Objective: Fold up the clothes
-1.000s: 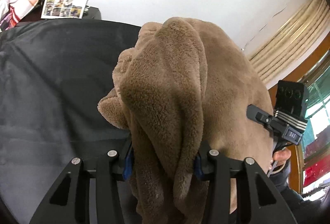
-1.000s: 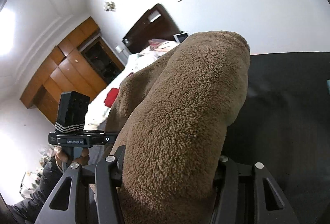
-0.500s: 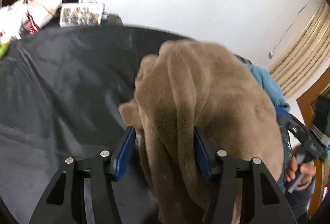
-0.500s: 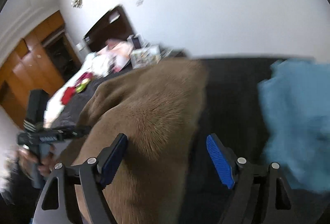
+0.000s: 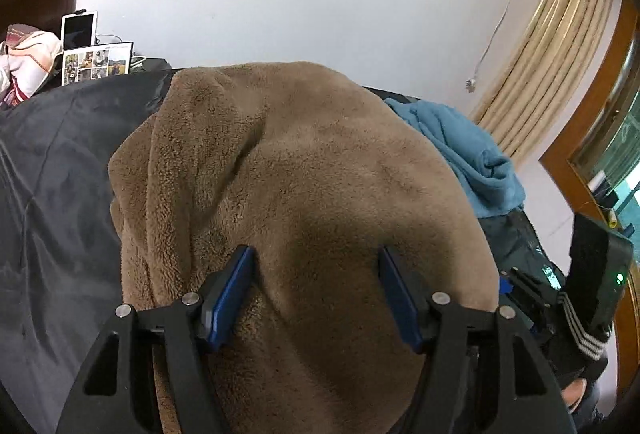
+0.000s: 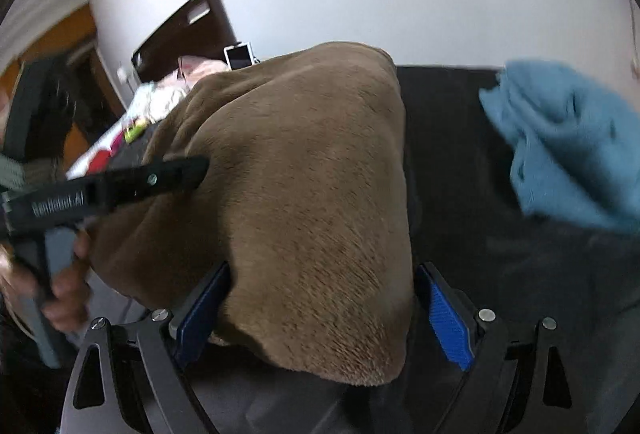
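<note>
Since a second ago, both claws have spread off the plush brown fleece garment (image 5: 304,194). My left claw (image 5: 316,294) and right claw (image 6: 320,310) are opening, released, the fabric between them. It lies mounded on dark grey bedding (image 5: 60,194), beside a crumpled blue fleece (image 6: 568,146).

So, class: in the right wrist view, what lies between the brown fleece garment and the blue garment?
Only a bare strip of the dark grey cover; nothing else lies between the brown fleece garment and the blue garment in the right wrist view.

A dark grey cloth-covered surface (image 5: 60,170) carries everything. A folded brown fleece garment (image 5: 304,186) lies on it. A crumpled blue garment (image 6: 568,150) lies beside it.
</note>
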